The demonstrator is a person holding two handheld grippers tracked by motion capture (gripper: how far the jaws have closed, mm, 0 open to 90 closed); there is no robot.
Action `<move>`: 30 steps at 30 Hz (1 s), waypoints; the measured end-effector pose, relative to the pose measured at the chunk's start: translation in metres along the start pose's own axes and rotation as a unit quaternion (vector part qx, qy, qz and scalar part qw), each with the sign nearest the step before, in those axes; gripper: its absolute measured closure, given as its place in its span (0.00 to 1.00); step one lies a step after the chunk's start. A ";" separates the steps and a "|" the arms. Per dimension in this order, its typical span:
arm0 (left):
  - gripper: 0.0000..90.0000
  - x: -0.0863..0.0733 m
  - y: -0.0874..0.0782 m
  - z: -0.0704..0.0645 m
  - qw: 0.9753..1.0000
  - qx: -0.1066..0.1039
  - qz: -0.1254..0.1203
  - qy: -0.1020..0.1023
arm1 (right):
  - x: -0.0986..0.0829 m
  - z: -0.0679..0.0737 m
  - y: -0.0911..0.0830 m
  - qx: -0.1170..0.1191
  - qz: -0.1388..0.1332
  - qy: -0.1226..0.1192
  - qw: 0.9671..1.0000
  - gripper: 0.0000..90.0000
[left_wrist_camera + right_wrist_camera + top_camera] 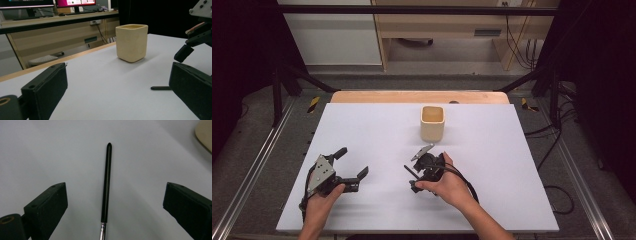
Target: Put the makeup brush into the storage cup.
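A slim utensil with a black handle (107, 180) and a metal shaft lies flat on the white board. My right gripper (115, 195) hovers over it, open, one jaw on each side of the handle and not touching it. From above, the right gripper (419, 175) sits at the board's middle front and the handle tip (408, 169) pokes out to its left. A beige square cup (432, 122) stands upright just behind it. My left gripper (352, 163) is open at the front left, holds nothing, and faces the cup (131, 42) and the handle tip (160, 88).
The white board (512, 150) covers a wooden table; its far edge (412, 96) shows behind the cup. Black frame posts, cables and dark floor flank both sides. The cup's corner (205, 135) sits at the upper right of the right gripper view.
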State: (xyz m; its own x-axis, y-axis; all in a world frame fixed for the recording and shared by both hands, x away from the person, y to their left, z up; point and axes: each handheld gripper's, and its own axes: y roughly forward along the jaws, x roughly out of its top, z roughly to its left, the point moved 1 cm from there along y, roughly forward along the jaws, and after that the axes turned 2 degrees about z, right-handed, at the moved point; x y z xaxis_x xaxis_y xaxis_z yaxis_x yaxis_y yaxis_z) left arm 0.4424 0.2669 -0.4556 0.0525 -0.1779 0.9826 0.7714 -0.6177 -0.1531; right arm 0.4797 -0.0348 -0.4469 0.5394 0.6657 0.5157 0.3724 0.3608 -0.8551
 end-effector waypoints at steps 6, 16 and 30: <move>0.02 0.000 0.000 0.000 1.000 -0.001 -0.002 -0.003 | 0.001 0.001 0.003 0.002 0.005 0.004 1.000 0.08; 0.02 0.000 0.001 -0.001 1.000 -0.006 0.001 0.000 | -0.005 0.000 0.008 0.000 0.014 0.007 1.000 0.14; 0.02 0.000 0.001 -0.001 1.000 -0.005 0.003 0.002 | -0.018 0.000 0.006 0.006 0.005 0.020 1.000 0.49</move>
State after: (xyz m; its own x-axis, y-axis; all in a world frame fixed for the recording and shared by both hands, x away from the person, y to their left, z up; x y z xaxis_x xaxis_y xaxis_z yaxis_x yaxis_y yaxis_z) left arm 0.4425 0.2657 -0.4559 0.0538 -0.1849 0.9813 0.7643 -0.6248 -0.1596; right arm 0.4722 -0.0441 -0.4612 0.5732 0.6427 0.5083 0.3575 0.3620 -0.8609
